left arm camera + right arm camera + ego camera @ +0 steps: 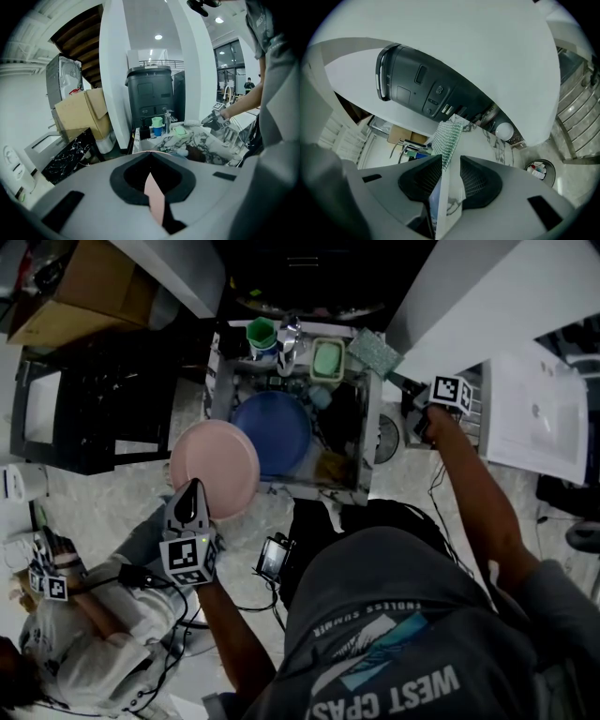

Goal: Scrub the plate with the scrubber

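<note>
Nearest to us, at about seven o'clock in the head view, the left gripper (193, 495) is clamped on the rim of the pink plate (216, 468). Its own view confirms it: a pink sliver is pinched right between the pads. The plate hangs just outside the sink (367, 427), off the near-left corner, overlapping the blue plate (274, 432) that lies down in the basin.

Moving out to one o'clock, there's the right gripper (405, 382) at the far-right corner of the sink, and its jaws stand apart. The green scrubber (373, 351) sits at their tips, leaning on one pad with daylight on the other side, so it's between the jaws but not squeezed. Beyond it, at twelve o'clock, a green cup (262, 334) stands on the back ledge.

So where are we? Plate and scrubber are well apart, on opposite sides of the sink, and nothing is rubbing right now. We see no suds on the pink face, so we can't say whether it has been scrubbed. By our read, the scrubbing contact itself is what's missing: the scrubber needs a firm grip and has to meet that plate.
</note>
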{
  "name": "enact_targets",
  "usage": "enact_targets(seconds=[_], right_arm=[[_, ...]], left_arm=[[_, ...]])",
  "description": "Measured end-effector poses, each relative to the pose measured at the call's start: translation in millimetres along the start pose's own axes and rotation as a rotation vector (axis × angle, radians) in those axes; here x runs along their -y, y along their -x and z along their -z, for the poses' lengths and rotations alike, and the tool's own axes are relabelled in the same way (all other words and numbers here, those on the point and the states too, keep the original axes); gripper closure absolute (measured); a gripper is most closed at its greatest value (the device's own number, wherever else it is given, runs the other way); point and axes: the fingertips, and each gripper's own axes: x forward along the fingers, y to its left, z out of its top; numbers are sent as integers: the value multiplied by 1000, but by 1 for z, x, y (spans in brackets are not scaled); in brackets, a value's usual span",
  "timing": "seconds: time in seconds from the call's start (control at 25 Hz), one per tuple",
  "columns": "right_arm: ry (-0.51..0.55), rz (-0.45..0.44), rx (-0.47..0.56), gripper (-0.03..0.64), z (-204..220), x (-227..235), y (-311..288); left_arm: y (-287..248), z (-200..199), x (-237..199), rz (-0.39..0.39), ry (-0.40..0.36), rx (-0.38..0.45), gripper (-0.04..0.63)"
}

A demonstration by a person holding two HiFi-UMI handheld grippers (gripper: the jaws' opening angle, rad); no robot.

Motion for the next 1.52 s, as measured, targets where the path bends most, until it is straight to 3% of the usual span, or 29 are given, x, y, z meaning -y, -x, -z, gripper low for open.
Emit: enact_targets(seconds=[0.4, 0.64, 0.8, 1.04, 1.2, 1.36, 1.52], right_arm=[[14, 2, 31, 482, -4, -6, 19], [179, 38, 91, 486, -17, -38, 46], [390, 42, 160, 522, -20, -94, 73], [768, -183, 157, 562, 11, -234, 102], [1095, -388, 107, 572, 66, -337, 122], [1463, -570, 89, 579, 138, -412, 147], [1689, -593, 17, 588, 193, -434, 163]], left_arm=[[10, -6, 6, 3, -21, 29, 595], [32, -32, 15, -26, -51, 72, 595], [51, -54, 23, -42, -83, 109, 595], [80, -90, 35, -57, -129, 166, 595], [101, -125, 44, -55, -120, 220, 595], [127, -163, 62, -38, -105, 296, 595], [150, -188, 82, -33, -159, 355, 595]])
